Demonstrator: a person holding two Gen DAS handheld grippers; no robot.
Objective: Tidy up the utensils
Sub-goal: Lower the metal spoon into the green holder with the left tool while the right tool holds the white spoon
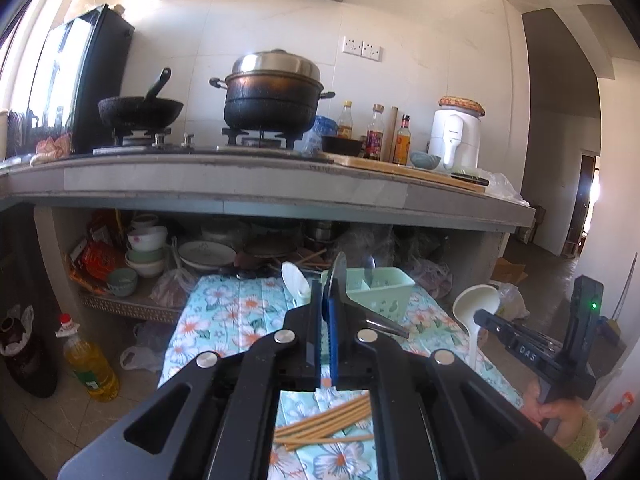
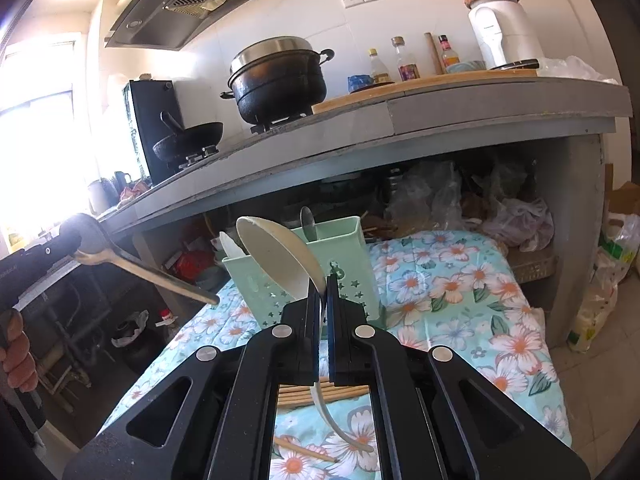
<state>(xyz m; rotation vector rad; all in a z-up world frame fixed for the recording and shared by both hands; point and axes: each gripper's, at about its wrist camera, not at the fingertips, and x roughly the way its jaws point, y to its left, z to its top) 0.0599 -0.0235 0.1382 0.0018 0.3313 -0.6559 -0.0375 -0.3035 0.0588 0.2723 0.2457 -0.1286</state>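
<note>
My left gripper (image 1: 325,308) is shut on a metal spatula (image 1: 338,276), its blade up and its handle (image 1: 386,326) sticking out to the right; it also shows in the right wrist view (image 2: 148,270). My right gripper (image 2: 323,296) is shut on a cream ladle (image 2: 280,256), bowl up, just in front of the green utensil basket (image 2: 348,252). The basket (image 1: 384,292) stands on the floral cloth and holds a white spoon (image 1: 294,278) and a metal spoon (image 2: 309,222). Wooden chopsticks (image 1: 324,424) lie on the cloth under both grippers.
The floral-covered table (image 2: 460,292) stands against a concrete counter (image 1: 260,188) with a pot, wok and bottles on top. Bowls and plates (image 1: 148,248) fill the shelf beneath. An oil bottle (image 1: 90,360) stands on the floor at left.
</note>
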